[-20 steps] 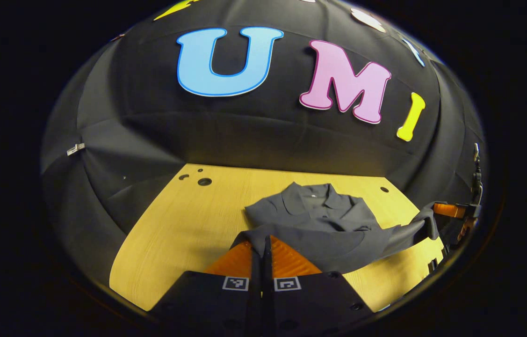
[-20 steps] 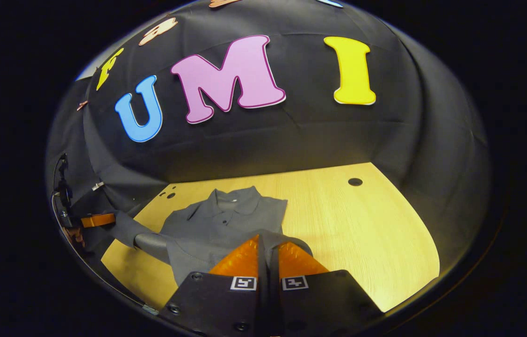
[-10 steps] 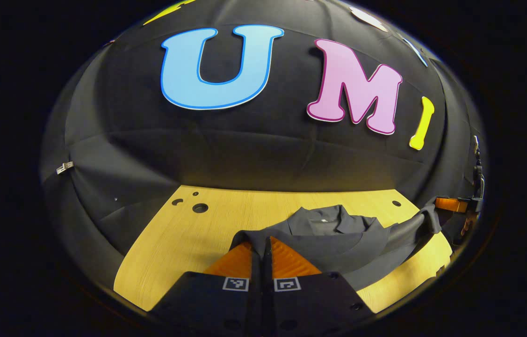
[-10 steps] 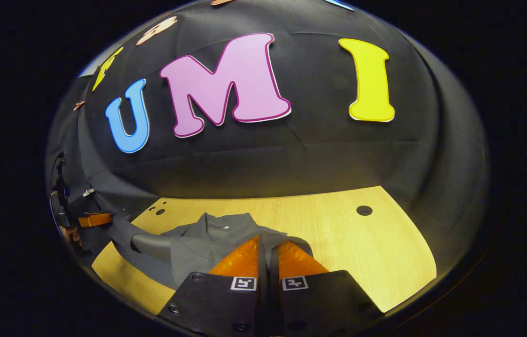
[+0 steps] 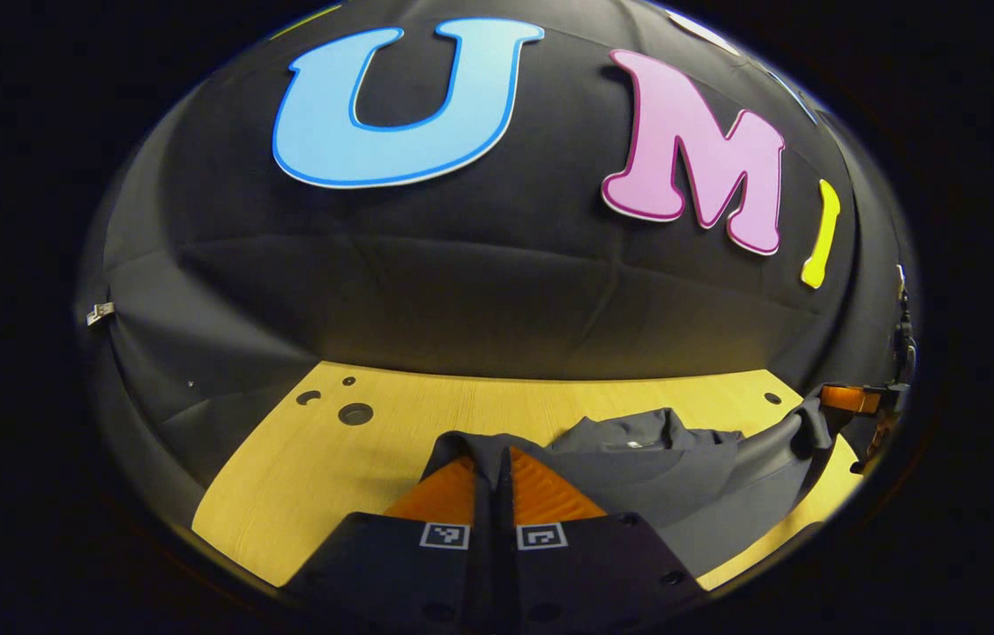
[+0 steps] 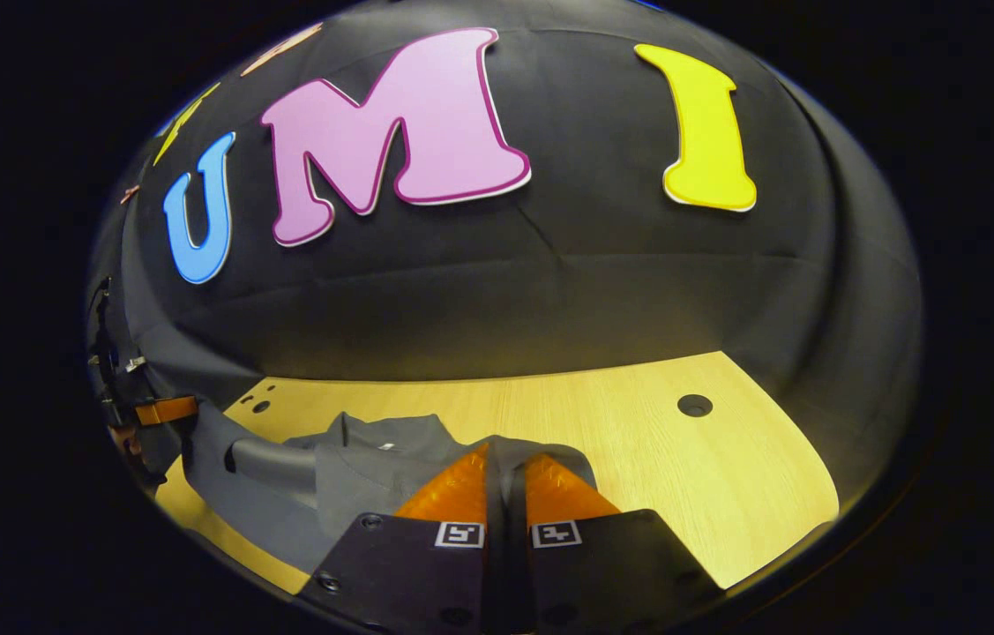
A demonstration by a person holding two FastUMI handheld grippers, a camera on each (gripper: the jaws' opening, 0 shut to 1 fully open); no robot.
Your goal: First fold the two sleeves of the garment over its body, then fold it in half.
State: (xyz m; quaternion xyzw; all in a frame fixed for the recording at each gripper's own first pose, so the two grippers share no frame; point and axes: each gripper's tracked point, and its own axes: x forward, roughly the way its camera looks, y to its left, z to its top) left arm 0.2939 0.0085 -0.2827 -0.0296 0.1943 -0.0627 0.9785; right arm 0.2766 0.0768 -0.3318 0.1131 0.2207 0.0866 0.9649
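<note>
**Both grippers clamp the garment's lifted edge**

The left gripper (image 5: 504, 459) is clenched on the dark grey garment (image 5: 638, 459), and the right gripper (image 6: 505, 463) also pinches it. The left gripper view shows three holes (image 5: 355, 413) in the wooden table (image 5: 329, 476); the right gripper view shows bare wood on its right side. The collar lies on the table behind the raised fold.

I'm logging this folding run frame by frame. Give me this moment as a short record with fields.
garment: grey collared shirt, hem edge lifted above the wooden table
left gripper: shut on the shirt's hem
right gripper: shut on the shirt's hem
collar: lying on the table, beyond the raised edge
stage: half fold under way, hem not yet laid down
</note>
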